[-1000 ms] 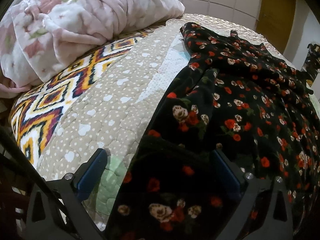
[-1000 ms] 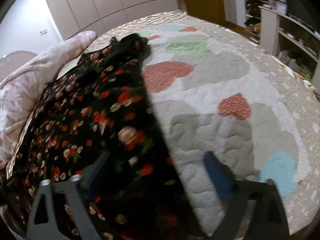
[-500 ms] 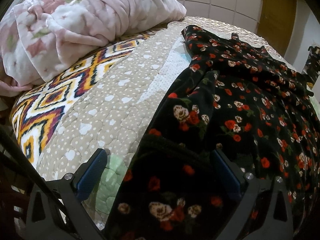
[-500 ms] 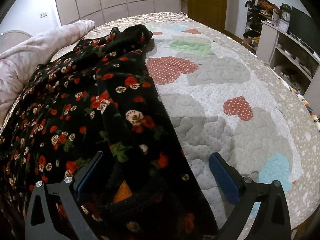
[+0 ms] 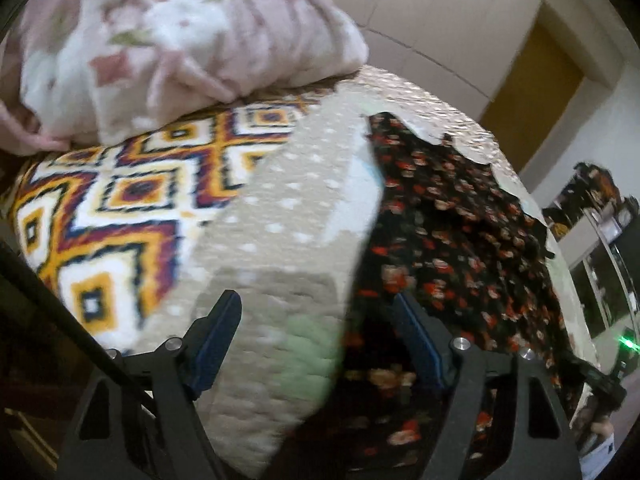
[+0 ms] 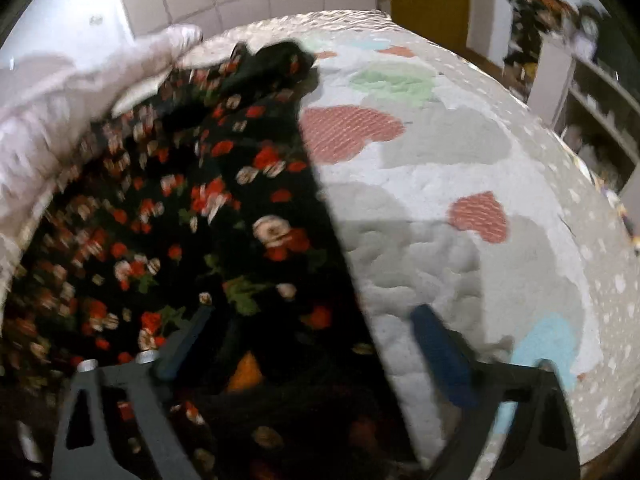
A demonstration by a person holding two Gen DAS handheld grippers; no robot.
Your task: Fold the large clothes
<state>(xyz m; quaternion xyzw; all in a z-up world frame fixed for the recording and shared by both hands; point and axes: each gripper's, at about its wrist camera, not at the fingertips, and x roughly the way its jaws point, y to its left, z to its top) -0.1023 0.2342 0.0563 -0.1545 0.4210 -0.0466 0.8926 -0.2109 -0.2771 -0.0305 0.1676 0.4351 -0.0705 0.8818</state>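
A black garment with red and white flowers (image 5: 448, 232) lies spread along the bed. In the left wrist view it fills the right half, and its near left edge runs between my left gripper's fingers. My left gripper (image 5: 320, 320) is open and holds nothing. In the right wrist view the garment (image 6: 192, 216) covers the left half, with its right edge running down between the fingers. My right gripper (image 6: 316, 336) is open over that near edge. An orange tag shows on the cloth near its left finger. Both views are motion-blurred.
The bed carries a beige dotted quilt (image 5: 288, 208) with coloured hearts (image 6: 348, 132). A pink floral blanket (image 5: 160, 36) is bunched at the far left on a zigzag-patterned cover (image 5: 120, 200). Shelves (image 6: 600, 112) stand to the right of the bed, a door beyond it.
Both grippers have moved. The left view has swung left and up, so the garment's edge now lies near its right finger. The right gripper's view has shifted slightly. Both stay open.
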